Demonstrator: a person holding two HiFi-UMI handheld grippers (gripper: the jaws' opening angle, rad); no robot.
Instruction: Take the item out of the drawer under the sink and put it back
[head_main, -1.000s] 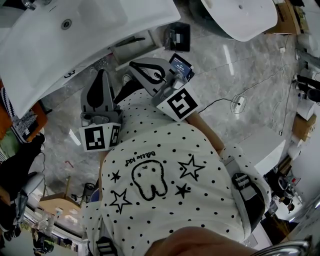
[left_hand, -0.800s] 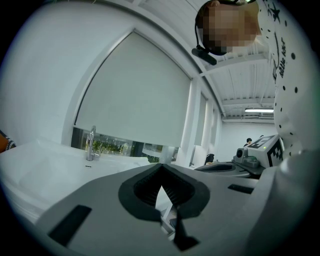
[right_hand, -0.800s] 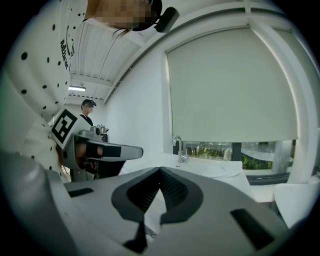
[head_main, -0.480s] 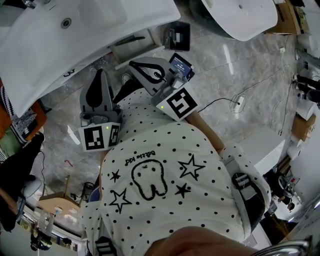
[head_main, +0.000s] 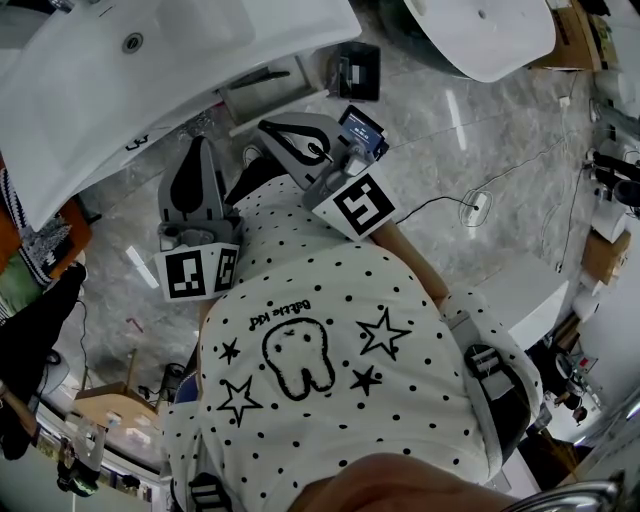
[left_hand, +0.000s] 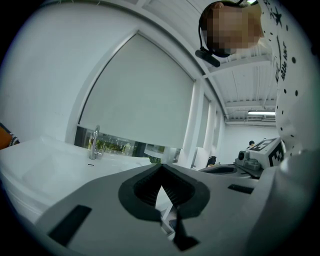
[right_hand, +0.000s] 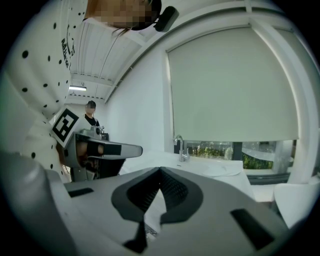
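White and wide, the sink (head_main: 80, 90) fills the top left corner when you look down from the head view. Its shiny tap (left_hand: 95, 142) stands at the back edge. Just below the sink's rim is the left gripper (head_main: 203, 148), pointing toward it. Its two jaws are pressed together at the tips, and nothing is between them. A little to the right, a pale drawer (head_main: 290, 95) pokes out from under the sink. A thin dark thing (head_main: 262, 80) lies in it, too small to tell what it is. The right gripper (head_main: 266, 130) points at that drawer, close to it but not touching. Its jaws are pressed together too and hold nothing. Below both grippers is the person's white shirt (head_main: 330, 350) with black dots and stars. A black box (head_main: 358, 72) sits on the grey stone floor (head_main: 480, 130) just right of the drawer. Farther right, a thin cable (head_main: 470, 205) lies on the floor, and another white basin (head_main: 480, 30) shows at the top edge.
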